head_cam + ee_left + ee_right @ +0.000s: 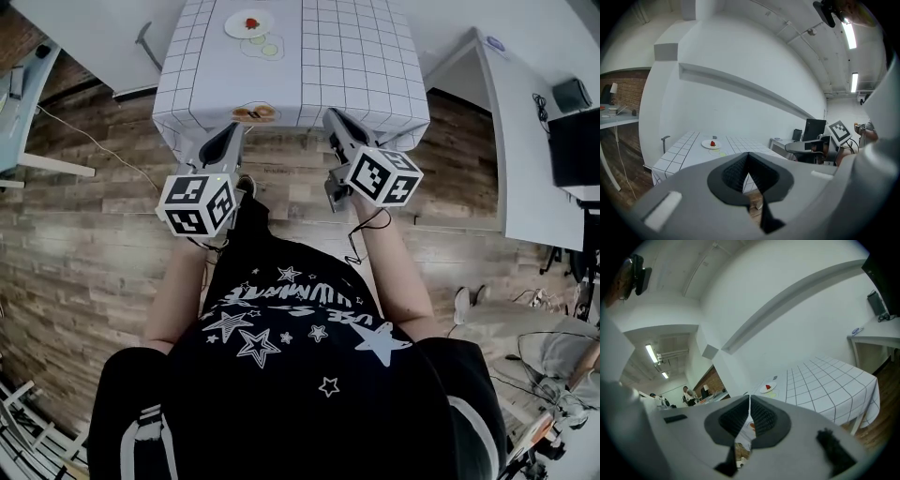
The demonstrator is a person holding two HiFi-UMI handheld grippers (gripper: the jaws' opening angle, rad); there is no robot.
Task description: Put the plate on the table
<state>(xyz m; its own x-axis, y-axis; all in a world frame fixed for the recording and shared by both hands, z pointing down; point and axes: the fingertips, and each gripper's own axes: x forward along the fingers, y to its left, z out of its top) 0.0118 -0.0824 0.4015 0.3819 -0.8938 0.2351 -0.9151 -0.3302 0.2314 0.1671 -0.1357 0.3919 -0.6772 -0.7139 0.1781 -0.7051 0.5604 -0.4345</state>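
wood-plank floor (84, 244) all round, white desk (525, 141) with a dark monitor (574, 145) off to the right. table (356, 66) with a white grid cloth stands ahead of the person, at the top of the head view.

plate (248, 23) is on the table, on the far part of the top, left of centre, upright and flat, with a small red item (251, 22) on it. pale yellow-green slices (265, 45) lie just beside the plate on its near side. a brownish food item (253, 112) sits at the table's near edge; cannot tell if it is on a dish.

left gripper (236, 127) is held in the air in front of the near table edge, pointing toward the table. its jaws are pressed together with only a hairline between them, nothing held. in the left gripper view the plate (711, 145) shows well beyond the jaw tips, up and to the left of them, well apart from the gripper (749, 157).

right gripper (333, 117) is level with the left, also short of the table edge. jaws closed tip to tip, empty. in the right gripper view the plate (768, 388) is far off, just above and right of the closed tips (749, 399), no contact.

neither gripper touches the plate or the table. marker cube (197, 202) on the left one and the other cube (384, 176) face up toward the head camera.
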